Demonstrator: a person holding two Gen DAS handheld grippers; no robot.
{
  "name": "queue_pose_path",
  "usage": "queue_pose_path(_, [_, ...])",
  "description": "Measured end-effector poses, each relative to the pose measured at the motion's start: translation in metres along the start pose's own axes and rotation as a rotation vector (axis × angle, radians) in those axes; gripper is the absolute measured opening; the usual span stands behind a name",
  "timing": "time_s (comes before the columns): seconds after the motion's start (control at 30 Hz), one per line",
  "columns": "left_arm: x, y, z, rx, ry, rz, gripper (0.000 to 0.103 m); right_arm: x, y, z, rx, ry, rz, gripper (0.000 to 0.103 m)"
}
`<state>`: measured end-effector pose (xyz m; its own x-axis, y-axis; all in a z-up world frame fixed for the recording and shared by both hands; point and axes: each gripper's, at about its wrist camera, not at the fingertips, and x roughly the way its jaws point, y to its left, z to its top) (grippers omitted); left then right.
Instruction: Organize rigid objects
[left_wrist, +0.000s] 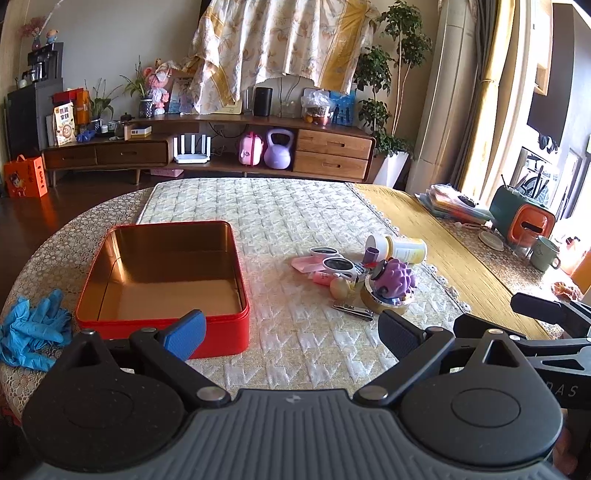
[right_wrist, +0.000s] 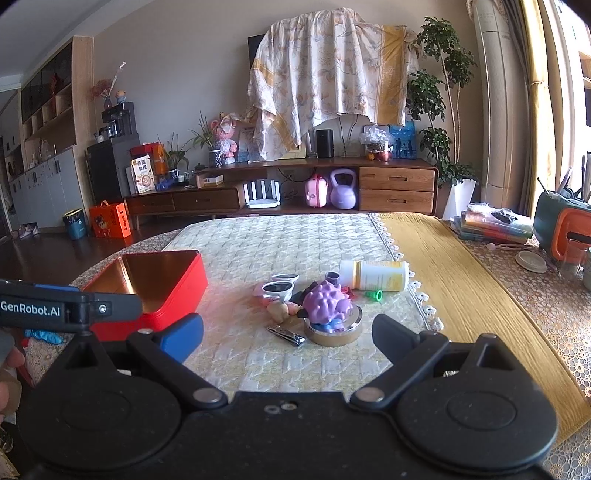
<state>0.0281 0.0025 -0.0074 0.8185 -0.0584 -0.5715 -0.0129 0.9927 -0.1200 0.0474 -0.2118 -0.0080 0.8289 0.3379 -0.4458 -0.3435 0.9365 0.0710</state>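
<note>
Above the quilted table, left tongs spread wide — empty; right tongs likewise, touching nothing

Blue gloves lie crumpled at the table's left edge. Far right, a green mug sits beside an orange-and-green holder with a stack of books behind. Across the room, a wooden media console carries a purple kettlebell, a pink case and a white router; a floral cloth drapes above, an orange box on the floor.
</note>
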Motion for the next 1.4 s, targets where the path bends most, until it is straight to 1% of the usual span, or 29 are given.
queue_pose_path(0.13, [0.013, -0.001, 0.004, 0.005, 0.015, -0.012, 0.100, 0.008, -0.005, 0.002, -0.013, 0.021, 0.022, 0.097])
queue_pose_path(0.3, [0.031, -0.004, 0.007, 0.017, 0.032, -0.021, 0.100, 0.020, -0.015, 0.004, -0.035, 0.032, 0.028, 0.097])
queue_pose_path(0.47, [0.053, -0.008, 0.016, 0.025, 0.044, -0.036, 0.100, 0.040, -0.027, 0.006, -0.065, 0.051, 0.021, 0.093])
queue_pose_path(0.53, [0.065, -0.011, 0.022, 0.027, 0.051, -0.043, 0.100, 0.048, -0.032, 0.008, -0.075, 0.054, 0.021, 0.091])
queue_pose_path(0.67, [0.089, -0.019, 0.036, 0.039, 0.064, -0.048, 0.100, 0.065, -0.038, 0.012, -0.094, 0.059, 0.016, 0.091])
queue_pose_path(0.73, [0.105, -0.022, 0.043, 0.040, 0.083, -0.054, 0.100, 0.075, -0.040, 0.014, -0.110, 0.069, 0.017, 0.087])
queue_pose_path(0.83, [0.130, -0.028, 0.047, 0.040, 0.124, -0.055, 0.100, 0.090, -0.041, 0.013, -0.137, 0.084, 0.014, 0.086])
queue_pose_path(1.03, [0.177, -0.037, 0.051, 0.048, 0.183, -0.011, 0.100, 0.108, -0.046, 0.008, -0.167, 0.100, 0.030, 0.085])
queue_pose_path(1.2, [0.203, -0.046, 0.055, 0.075, 0.204, 0.020, 0.100, 0.119, -0.044, 0.005, -0.194, 0.111, 0.039, 0.082])
queue_pose_path(1.4, [0.225, -0.055, 0.054, 0.107, 0.231, 0.025, 0.100, 0.130, -0.045, 0.004, -0.198, 0.122, 0.044, 0.078])
